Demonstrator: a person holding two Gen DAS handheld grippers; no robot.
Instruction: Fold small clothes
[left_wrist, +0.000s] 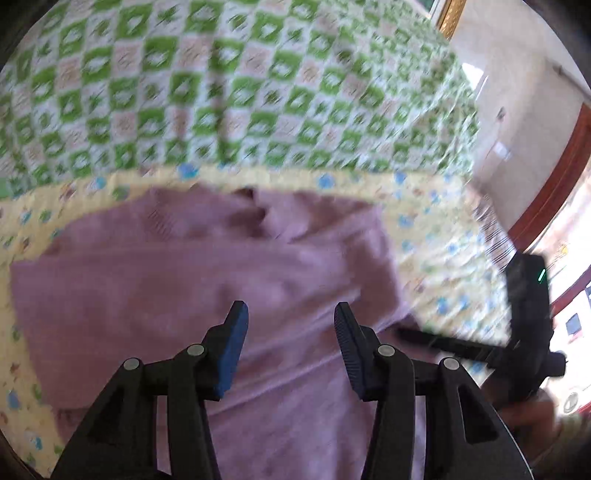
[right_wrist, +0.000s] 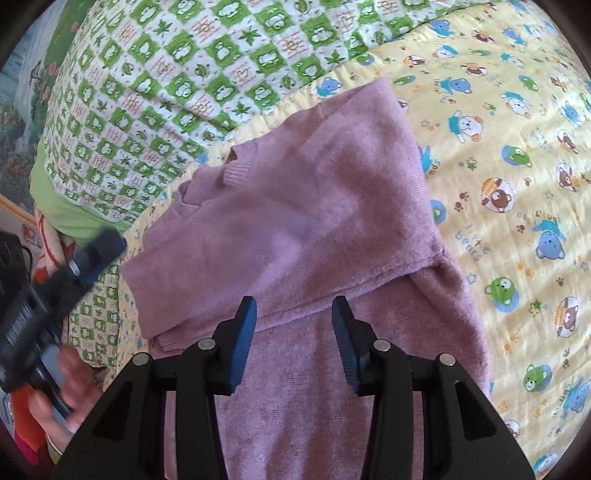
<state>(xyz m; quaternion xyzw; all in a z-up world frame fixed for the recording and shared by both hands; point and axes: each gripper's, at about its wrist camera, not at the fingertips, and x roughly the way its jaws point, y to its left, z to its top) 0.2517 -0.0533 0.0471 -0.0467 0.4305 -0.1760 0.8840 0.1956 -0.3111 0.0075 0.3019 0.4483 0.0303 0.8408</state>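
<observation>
A mauve knit sweater (right_wrist: 295, 221) lies on a yellow bear-print sheet (right_wrist: 517, 184), with one side folded over its body. It also shows in the left wrist view (left_wrist: 184, 277), blurred. My left gripper (left_wrist: 290, 314) is open and empty, just above the sweater. My right gripper (right_wrist: 293, 308) is open and empty over the sweater's folded edge. The right gripper's body shows at the right of the left wrist view (left_wrist: 528, 325); the left gripper shows at the left of the right wrist view (right_wrist: 55, 295), held by a hand.
A green and white frog-print quilt (right_wrist: 166, 92) lies bunched behind the sweater, also in the left wrist view (left_wrist: 240, 92). A wall and red door frame (left_wrist: 554, 166) stand beyond the bed's right side. A scenic picture (right_wrist: 22, 92) hangs at the far left.
</observation>
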